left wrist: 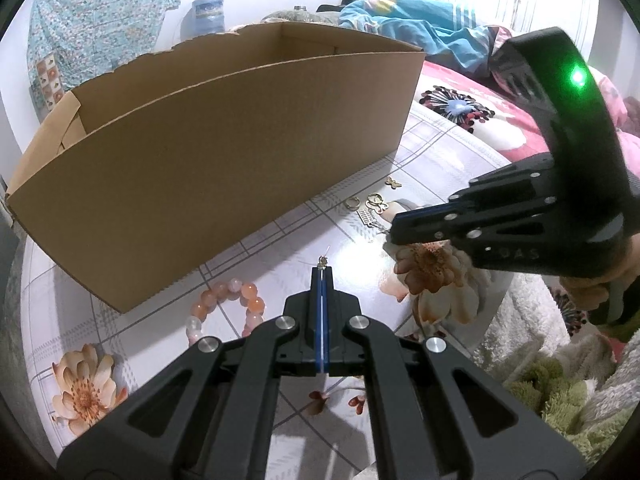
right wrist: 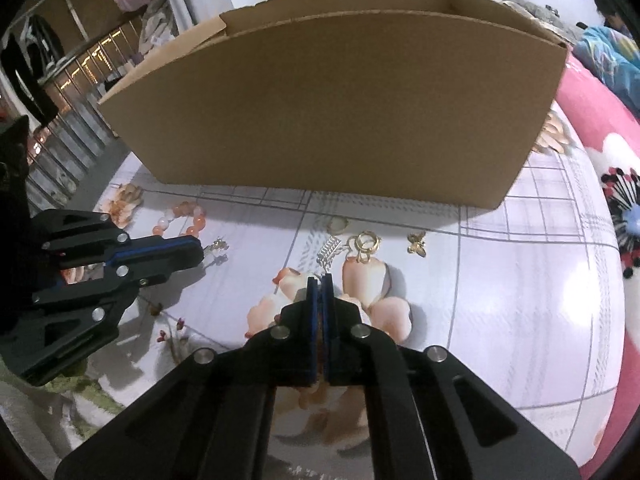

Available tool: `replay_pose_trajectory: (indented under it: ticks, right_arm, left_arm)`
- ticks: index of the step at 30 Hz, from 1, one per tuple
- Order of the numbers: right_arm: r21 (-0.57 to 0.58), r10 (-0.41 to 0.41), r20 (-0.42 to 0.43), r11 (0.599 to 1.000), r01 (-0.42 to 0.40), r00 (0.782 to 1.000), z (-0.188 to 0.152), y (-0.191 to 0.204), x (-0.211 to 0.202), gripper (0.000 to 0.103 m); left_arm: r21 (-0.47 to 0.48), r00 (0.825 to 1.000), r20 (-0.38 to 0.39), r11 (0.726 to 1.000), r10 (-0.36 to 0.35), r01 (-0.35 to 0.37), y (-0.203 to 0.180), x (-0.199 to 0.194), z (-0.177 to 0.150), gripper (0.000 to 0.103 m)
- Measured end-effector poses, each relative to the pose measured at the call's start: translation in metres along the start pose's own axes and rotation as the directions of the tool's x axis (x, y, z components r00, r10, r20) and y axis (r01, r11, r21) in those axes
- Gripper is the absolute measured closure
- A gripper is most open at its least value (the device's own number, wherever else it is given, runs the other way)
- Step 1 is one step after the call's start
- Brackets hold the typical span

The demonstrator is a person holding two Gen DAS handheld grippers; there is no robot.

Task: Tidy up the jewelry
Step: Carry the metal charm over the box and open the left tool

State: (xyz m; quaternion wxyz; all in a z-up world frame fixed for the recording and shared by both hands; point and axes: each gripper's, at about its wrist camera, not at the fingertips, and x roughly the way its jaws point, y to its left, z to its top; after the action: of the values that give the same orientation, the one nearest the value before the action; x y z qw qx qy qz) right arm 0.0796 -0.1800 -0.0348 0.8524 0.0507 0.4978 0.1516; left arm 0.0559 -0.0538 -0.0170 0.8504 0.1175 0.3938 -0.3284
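Left to right in the right wrist view: the left gripper [right wrist: 202, 250] has its jaws pressed together, pinching 1 small earring [right wrist: 218, 245] by its end, next to the bead bracelet [right wrist: 180, 220]. The right gripper [right wrist: 320, 278] is clamped on the chain of the silver earring [right wrist: 330, 250], low over the bedsheet [right wrist: 520, 300]. Gold ring earring [right wrist: 365, 245] and butterfly earring [right wrist: 417, 243] lie loose in front of the cardboard box [right wrist: 340, 112]. This stuff looks feather-light, thin and slippery, so I'd grab hooks or chains.
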Motion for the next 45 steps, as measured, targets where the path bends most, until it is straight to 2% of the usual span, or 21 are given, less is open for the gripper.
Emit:
replay_pose_trajectory:
  ticks: [11,18,24,26,28,30,33,35,38,41,45]
  right_arm:
    - [0.007,0.046,0.087,0.999,-0.047,0.995,0.000,0.001,-0.043,0.101]
    - [-0.005,0.084,0.176,0.996,-0.085,0.981,0.009,-0.004,-0.080,0.101]
    - [-0.064,0.147,0.271,0.989,-0.135,0.951,0.038,0.002,-0.113,0.101]
    - [-0.097,0.188,0.303,0.981,-0.166,0.934,0.052,0.004,-0.124,0.101]
    - [-0.130,0.230,0.322,0.972,-0.197,0.918,0.071,0.004,-0.131,0.101]
    - [-0.146,0.249,0.327,0.966,-0.211,0.912,0.085,0.003,-0.132,0.101]
    - [-0.143,0.269,0.304,0.961,-0.235,0.914,0.113,-0.006,-0.121,0.101]
    - [-0.123,0.278,0.257,0.959,-0.254,0.926,0.132,-0.013,-0.103,0.101]
    - [-0.091,0.261,0.177,0.965,-0.248,0.949,0.155,-0.018,-0.070,0.101]
    - [-0.069,0.232,0.108,0.972,-0.226,0.967,0.169,-0.024,-0.039,0.101]
    - [-0.063,0.205,0.054,0.977,-0.202,0.977,0.180,-0.029,-0.015,0.101]
  left_arm:
    - [-0.003,1.000,0.016,1.000,0.005,-0.005,0.000,-0.008,-0.002,0.103]
    - [0.004,0.997,0.076,1.000,0.010,-0.010,-0.003,-0.037,0.008,0.103]
    - [0.014,0.985,0.169,0.999,-0.037,0.036,-0.001,-0.082,0.037,0.103]
    - [0.002,0.978,0.203,0.998,-0.056,0.057,0.006,-0.098,0.054,0.103]
    - [-0.007,0.973,0.225,0.998,-0.057,0.060,0.014,-0.109,0.070,0.103]
    - [-0.013,0.972,0.228,0.998,-0.050,0.055,0.022,-0.112,0.087,0.103]
    - [-0.043,0.981,0.186,0.997,-0.050,0.059,0.038,-0.099,0.113,0.103]
    - [-0.061,0.988,0.145,0.997,-0.046,0.055,0.047,-0.083,0.129,0.103]
    - [-0.119,0.997,0.040,0.990,-0.067,0.072,0.066,-0.044,0.149,0.103]
    - [-0.169,0.996,-0.042,0.983,-0.077,0.069,0.079,-0.010,0.158,0.103]
    - [-0.253,0.985,-0.148,0.966,-0.088,0.049,0.099,0.032,0.163,0.103]
